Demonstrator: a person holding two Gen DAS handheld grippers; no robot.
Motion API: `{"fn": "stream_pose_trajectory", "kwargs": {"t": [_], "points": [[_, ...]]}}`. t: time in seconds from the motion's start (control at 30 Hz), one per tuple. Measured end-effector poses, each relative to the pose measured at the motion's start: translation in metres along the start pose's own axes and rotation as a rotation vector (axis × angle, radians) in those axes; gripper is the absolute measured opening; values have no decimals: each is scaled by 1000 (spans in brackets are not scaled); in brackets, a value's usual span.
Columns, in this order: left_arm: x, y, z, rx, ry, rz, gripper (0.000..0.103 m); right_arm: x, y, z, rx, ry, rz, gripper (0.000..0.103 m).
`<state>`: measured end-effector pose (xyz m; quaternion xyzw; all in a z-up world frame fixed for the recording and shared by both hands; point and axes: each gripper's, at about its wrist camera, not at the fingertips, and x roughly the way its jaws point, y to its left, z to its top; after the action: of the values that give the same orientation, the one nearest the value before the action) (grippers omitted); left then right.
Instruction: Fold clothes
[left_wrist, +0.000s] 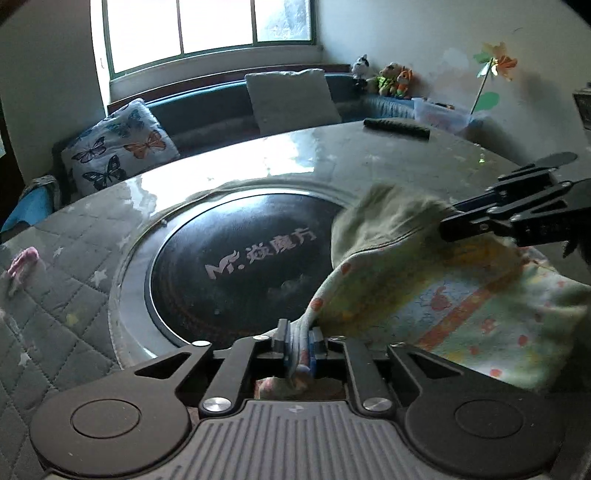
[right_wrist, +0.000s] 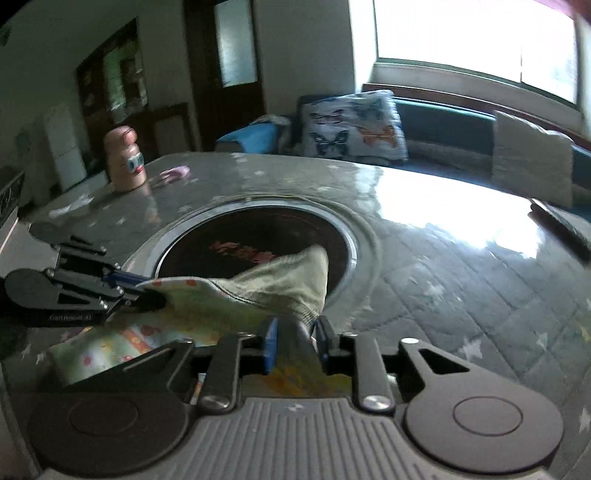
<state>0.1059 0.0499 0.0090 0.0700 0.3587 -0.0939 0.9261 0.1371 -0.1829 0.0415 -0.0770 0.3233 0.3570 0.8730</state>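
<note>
Garment (left_wrist: 443, 295): lower right of frame, partly lifted off tabletop (left_wrist: 258, 162) | left tool (left_wrist: 299, 341): clamped on hem | right tool (right_wrist: 295, 338): clamped on edge | risk: thin bite slips, fold sags crooked

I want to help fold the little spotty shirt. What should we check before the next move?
1. Left gripper pinching the spotty garment: ok.
2. Right gripper pinching its edge: ok.
3. Cloth pulled flat between them: not ok, it sags and bunches.
4. Black disc in the table free of cloth: not ok, a corner hangs over it.
5. Remote and bottle out of the way: ok.
6. Garment's far side: cannot tell.
</note>
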Motion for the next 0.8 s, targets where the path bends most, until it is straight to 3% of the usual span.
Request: {"fn": "stream_pose_trajectory", "kwargs": {"t": [0.07, 0.13, 0.27, 0.37, 0.47, 0.63, 0.8], "points": [[0, 2, -1, -5, -7, 12, 22, -8, -5, -8, 33, -25, -22, 26], [1, 3, 0, -18, -3, 28, 32, -14, -11, -19, 61, -29, -37, 26], [4, 12, 3, -50, 4, 63, 33, -19, -23, -43, 120, 2, -74, 26], [3, 19, 3, -74, 12, 101, 33, -21, -38, -55, 171, -2, -90, 20], [-4, 21, 4, -96, 3, 126, 33, -25, -40, -50, 187, -21, -99, 21], [-15, 6, 13, -85, -22, 88, 31, -29, -42, -40, 211, -51, -109, 22], [-10, -22, 24, -48, -30, 1, 31, -6, -27, -27, 186, -35, -40, 22]]}}
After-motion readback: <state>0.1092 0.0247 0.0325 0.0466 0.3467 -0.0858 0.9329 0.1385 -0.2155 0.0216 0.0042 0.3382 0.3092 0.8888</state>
